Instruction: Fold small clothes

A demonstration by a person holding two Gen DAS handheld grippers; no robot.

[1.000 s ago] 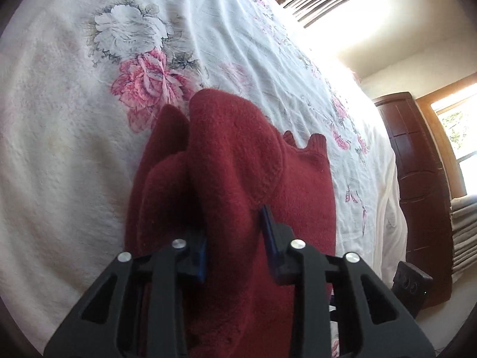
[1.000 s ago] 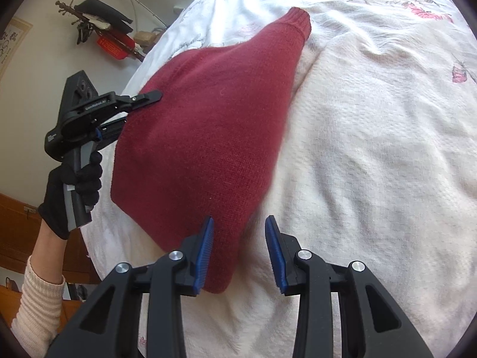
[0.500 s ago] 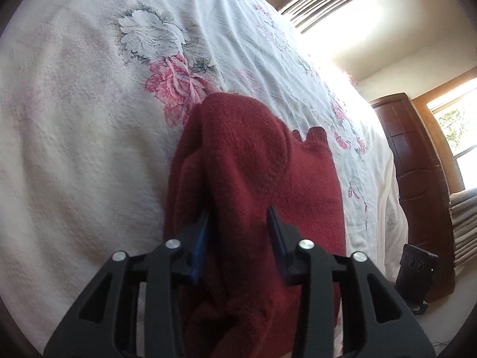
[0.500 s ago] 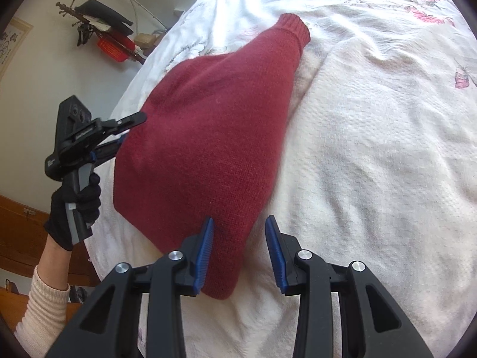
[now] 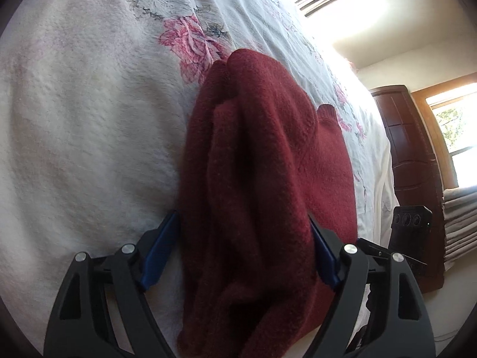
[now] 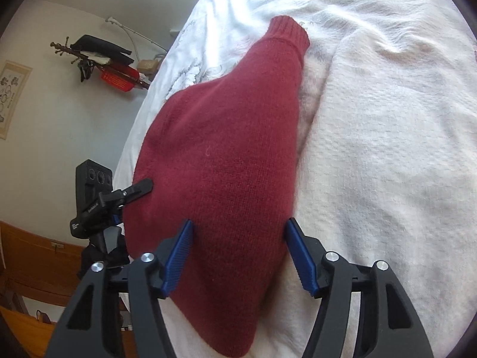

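from my left wrist view, the left tool (image 5: 243, 250) now stands wide open where half a second ago its blue pads were close in against the wool. the red sweater (image 5: 262, 179) is bunched in folds and fills the gap between the pads; i cannot tell whether either pad touches it. it lies on the white floral bedspread (image 5: 89, 119), its far end just beside the pink rose print (image 5: 190, 41).

from my right wrist view, the right tool (image 6: 241, 256) has also spread, from a narrow gap to a wide one. the sweater (image 6: 226, 161) lies smooth on the bedspread (image 6: 387, 149), its near end between the open pads, nothing gripped, its ribbed cuff (image 6: 289, 32) at the far end. the left tool (image 6: 131, 192) sits at the sweater's left edge, lower against the bed than before.
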